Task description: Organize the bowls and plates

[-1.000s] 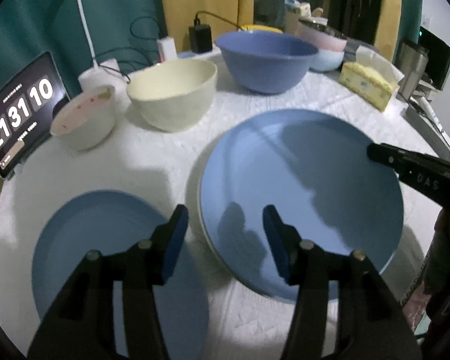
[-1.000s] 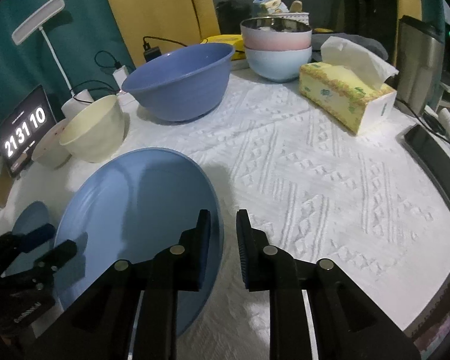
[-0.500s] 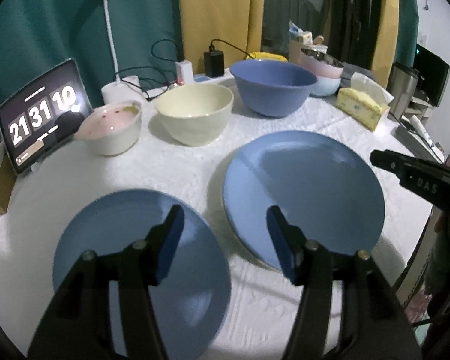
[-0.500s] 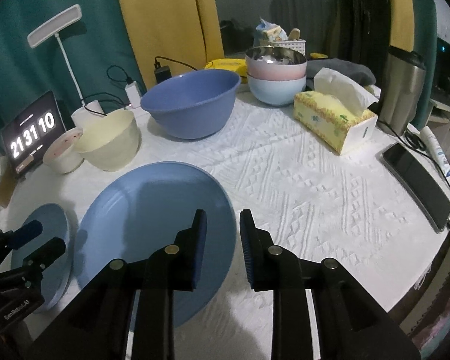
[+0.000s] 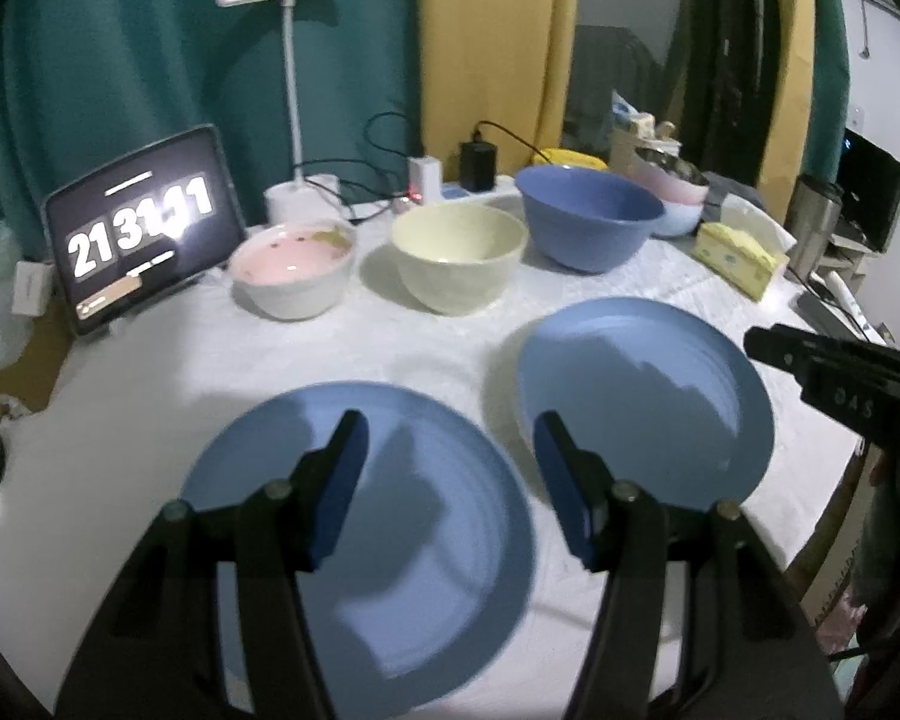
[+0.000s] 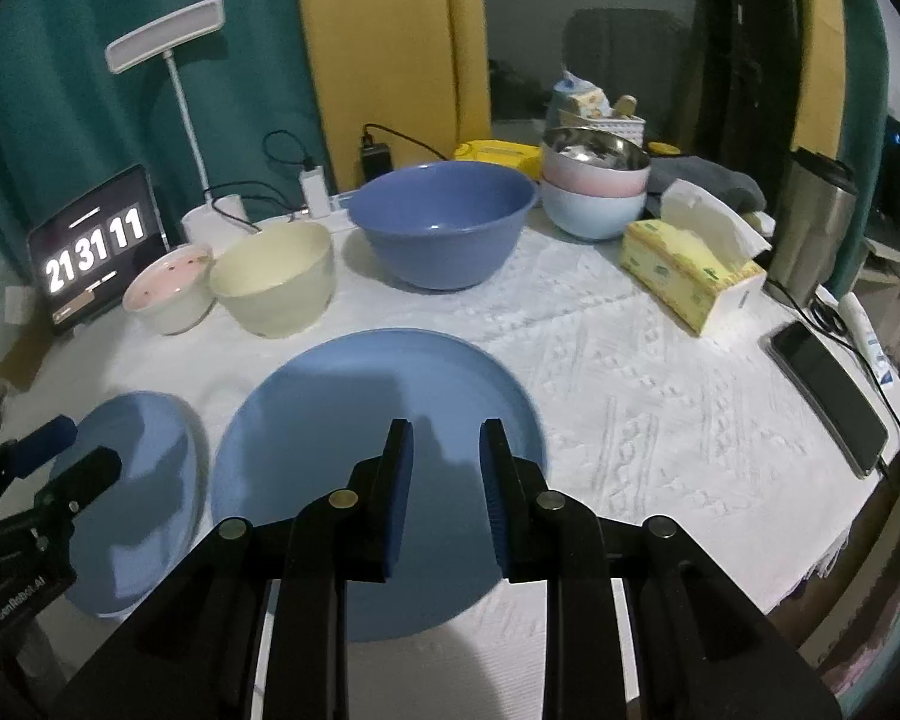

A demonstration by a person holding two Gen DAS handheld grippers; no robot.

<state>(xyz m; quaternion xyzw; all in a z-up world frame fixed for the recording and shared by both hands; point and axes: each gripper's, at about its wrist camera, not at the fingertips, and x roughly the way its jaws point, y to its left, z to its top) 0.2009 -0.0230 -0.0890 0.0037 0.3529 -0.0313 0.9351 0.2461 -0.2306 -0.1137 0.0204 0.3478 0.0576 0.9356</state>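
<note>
Pulled both claws back and up. Left gripper (image 5: 450, 450) wide open, empty, now over the smaller blue plate (image 5: 366, 528); right gripper (image 6: 444, 456) part-open, empty, above the larger blue plate (image 6: 378, 420) — 2 plates unstacked, small one next.

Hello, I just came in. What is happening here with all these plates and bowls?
A person holds a gripper in each hand over a table set with dishes. The left gripper is open above the smaller blue plate, and the right gripper is open above the larger blue plate. Neither holds anything. The two plates lie side by side; behind them stand a pink-lined bowl, a cream bowl and a big blue bowl, each apart.
</note>
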